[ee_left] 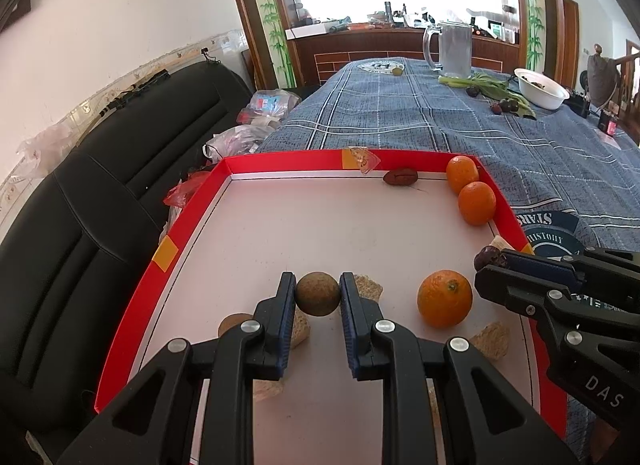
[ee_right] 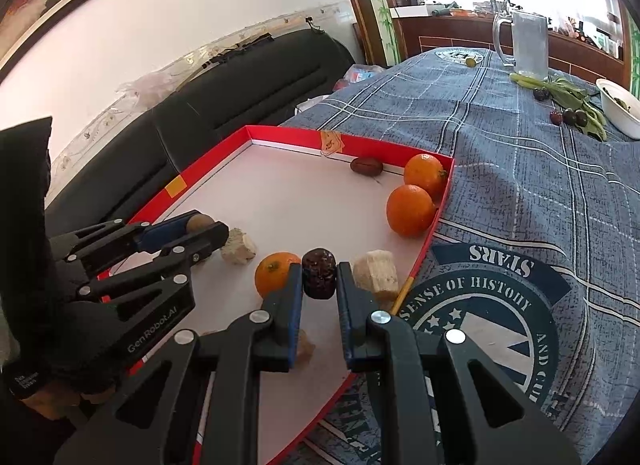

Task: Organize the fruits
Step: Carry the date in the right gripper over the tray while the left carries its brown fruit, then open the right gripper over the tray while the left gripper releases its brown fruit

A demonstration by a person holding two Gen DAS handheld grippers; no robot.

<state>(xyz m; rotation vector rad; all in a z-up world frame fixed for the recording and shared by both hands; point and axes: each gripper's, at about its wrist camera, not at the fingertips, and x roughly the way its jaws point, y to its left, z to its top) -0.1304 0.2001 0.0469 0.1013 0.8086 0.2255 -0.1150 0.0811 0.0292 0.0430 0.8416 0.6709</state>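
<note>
My left gripper is shut on a round brown fruit above the white floor of the red-rimmed tray. My right gripper is shut on a dark wrinkled fruit over the tray's near right part. In the left wrist view the right gripper enters from the right with the dark fruit. In the right wrist view the left gripper shows at the left. One orange lies near both grippers. Two oranges and a dark red date sit at the tray's far right corner.
Several pale spongy chunks lie on the tray floor. The tray rests on a blue plaid tablecloth. Further back stand a glass mug, a white bowl, green stalks and dark cherries. A black sofa runs along the left.
</note>
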